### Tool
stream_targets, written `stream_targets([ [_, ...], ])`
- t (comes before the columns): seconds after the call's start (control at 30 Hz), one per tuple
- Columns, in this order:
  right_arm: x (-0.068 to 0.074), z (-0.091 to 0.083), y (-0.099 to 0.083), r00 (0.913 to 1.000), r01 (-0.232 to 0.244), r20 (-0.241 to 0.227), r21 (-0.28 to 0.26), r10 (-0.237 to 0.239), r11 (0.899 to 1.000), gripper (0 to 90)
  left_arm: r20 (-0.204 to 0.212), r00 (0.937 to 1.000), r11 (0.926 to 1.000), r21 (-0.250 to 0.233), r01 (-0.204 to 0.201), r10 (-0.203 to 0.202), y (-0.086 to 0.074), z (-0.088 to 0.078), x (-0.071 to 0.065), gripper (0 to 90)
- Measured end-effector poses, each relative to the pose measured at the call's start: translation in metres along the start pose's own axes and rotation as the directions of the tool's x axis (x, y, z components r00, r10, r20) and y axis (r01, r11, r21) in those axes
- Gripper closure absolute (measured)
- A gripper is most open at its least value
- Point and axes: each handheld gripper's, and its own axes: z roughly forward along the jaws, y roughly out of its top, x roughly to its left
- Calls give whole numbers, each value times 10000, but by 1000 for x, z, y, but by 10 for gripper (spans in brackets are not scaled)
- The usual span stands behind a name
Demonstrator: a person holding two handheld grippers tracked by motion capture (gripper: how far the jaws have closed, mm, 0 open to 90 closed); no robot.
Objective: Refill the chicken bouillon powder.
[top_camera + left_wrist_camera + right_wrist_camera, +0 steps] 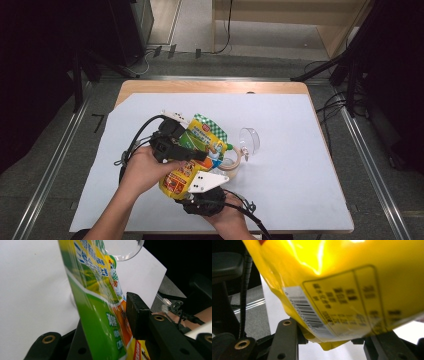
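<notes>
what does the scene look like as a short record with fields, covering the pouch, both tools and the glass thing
held item: glossy yellow and green plastic snack pouch, lifted over the white sheet
left tool: jaws astride the pouch's green side; one black pad at the film, grip not certain
right tool: jaws either side of the pouch's yellow bottom corner with the barcode
nearby: clear round glass piece beyond the pouch, beside a wooden ring
surface: wooden table under the sheet

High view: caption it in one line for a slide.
Two hand-held grippers, left gripper and right gripper, hold a yellow-green snack bag over a white-covered table, beside a clear glass.
</notes>
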Motion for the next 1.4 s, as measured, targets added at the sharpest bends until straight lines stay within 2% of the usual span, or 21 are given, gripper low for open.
stream_targets([
  [0.23, 1, 0, 2, 9995, -128, -287, 40, 129, 9999, 600, -122, 9999, 9996, 299, 21, -18, 3, 8, 1, 705],
  [0.37, 4, 0, 3, 9997, 217, -112, 106, -215, 9997, 594, -148, 9994, 9985, 447, 303, -297, 6, 12, 0, 685],
  [0.53, 7, 1, 5, 9982, 572, -204, 81, -570, 9983, 570, -122, 9991, 9967, 701, 415, -408, 11, 18, 1, 695],
  [0.67, 6, 1, 6, 9976, 662, -209, 144, -659, 9977, 550, -222, 9981, 9934, 976, 602, -583, 17, 20, 1, 686],
  [0.77, 5, 0, 8, 9966, 806, -181, 129, -804, 9967, 539, -234, 9982, 9923, 1096, 578, -556, 23, 21, 0, 681],
  [0.93, 2, -2, 13, 9978, 636, -189, 116, -634, 9979, 568, 85, 9971, 9888, 1295, 742, -760, 33, 23, 5, 679],
  [1.1, -3, -4, 22, 9990, 359, -257, 63, -357, 9993, 572, -22, 9973, 9900, 1209, 731, -734, 42, 18, 5, 681],
  [1.2, -7, -4, 30, 9983, -71, -587, -42, 69, 10000, 573, 35, 9976, 9916, 1099, 682, -690, 44, 13, 8, 671],
  [1.27, -9, -4, 31, 9982, -97, -586, -77, 93, 9999, 574, 119, 9975, 9917, 1095, 673, -690, 43, 13, 9, 651],
  [1.3, -11, -5, 33, 9964, -444, -724, -166, 431, 9989, 576, 172, 9982, 9931, 1041, 546, -567, 42, 11, 10, 648],
  [1.4, -11, -5, 34, 9948, -784, -668, -268, 765, 9966, 576, 167, 9993, 9954, 900, 320, -336, 41, 8, 8, 647],
])
